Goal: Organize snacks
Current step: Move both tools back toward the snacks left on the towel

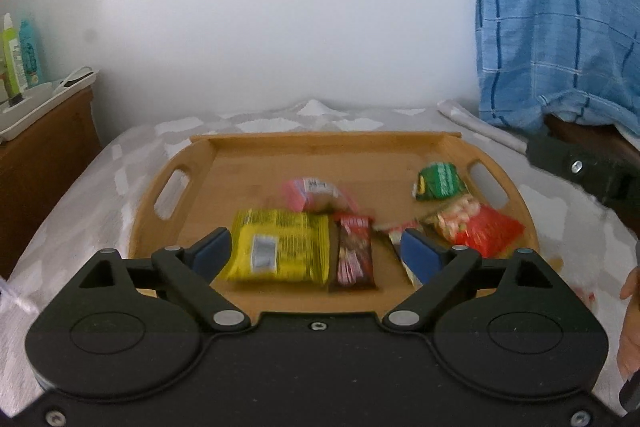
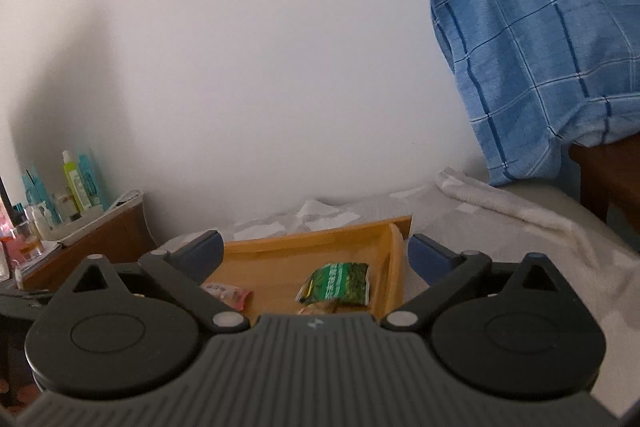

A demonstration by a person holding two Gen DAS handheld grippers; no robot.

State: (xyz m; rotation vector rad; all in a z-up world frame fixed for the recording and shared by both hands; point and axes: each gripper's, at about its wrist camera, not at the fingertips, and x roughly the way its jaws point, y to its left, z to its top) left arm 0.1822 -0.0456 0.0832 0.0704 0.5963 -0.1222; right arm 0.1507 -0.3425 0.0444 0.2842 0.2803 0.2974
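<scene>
Snacks lie on wooden tray (image 1: 200, 155); left gripper (image 1: 316, 251) and right gripper (image 2: 316, 255) both spread, empty. Yellow packet (image 1: 280, 247), probably nearest: approach centred, low.

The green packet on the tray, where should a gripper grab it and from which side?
Probably the green packet by its near crimped edge, coming from above with the right gripper: it lies flat on the tray, clear at the back, with the red bag close in front.
</scene>
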